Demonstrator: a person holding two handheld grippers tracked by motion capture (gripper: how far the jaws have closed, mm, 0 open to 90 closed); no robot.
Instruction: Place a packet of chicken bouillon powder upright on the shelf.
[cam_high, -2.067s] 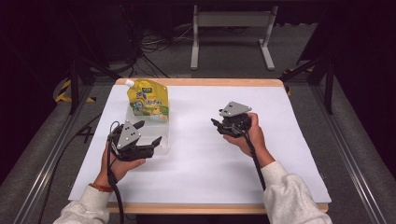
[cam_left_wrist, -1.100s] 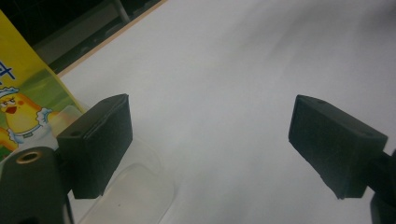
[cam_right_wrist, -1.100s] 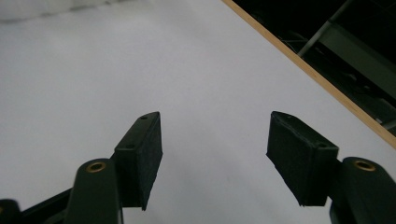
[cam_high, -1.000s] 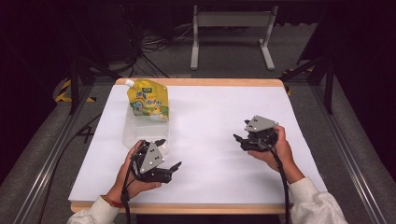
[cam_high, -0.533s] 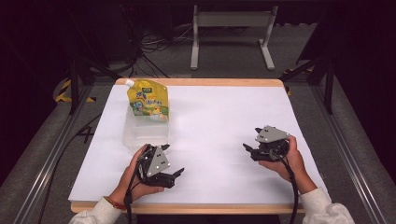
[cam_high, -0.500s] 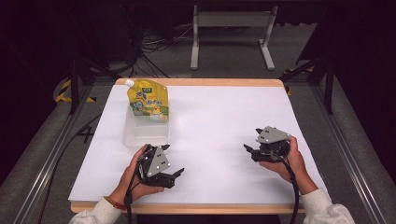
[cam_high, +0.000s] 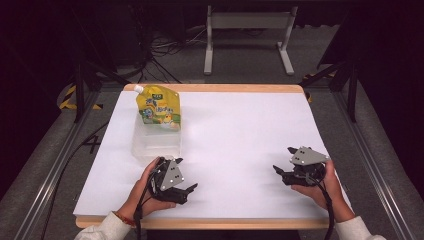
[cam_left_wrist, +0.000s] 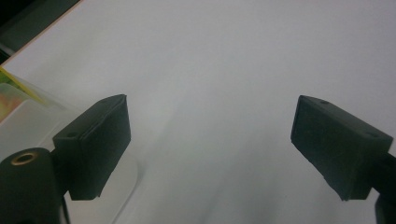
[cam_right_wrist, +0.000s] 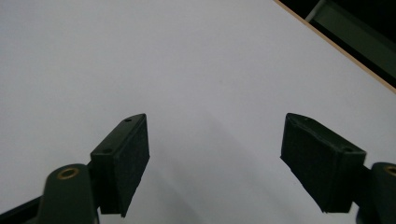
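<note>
Resting at the near table edge: left gripper (cam_high: 186, 189), jaws wide, empty; right gripper (cam_high: 280, 172), jaws just opened wider, nothing between. Beyond the left gripper: clear plastic box (cam_high: 156, 145), then yellow pouch (cam_high: 159, 107) leaning at its far end, on white table (cam_high: 240, 135).

A yellow pouch (cam_high: 159, 107) with green print stands in a clear container (cam_high: 155, 145) on the white table (cam_high: 240, 130).
</note>
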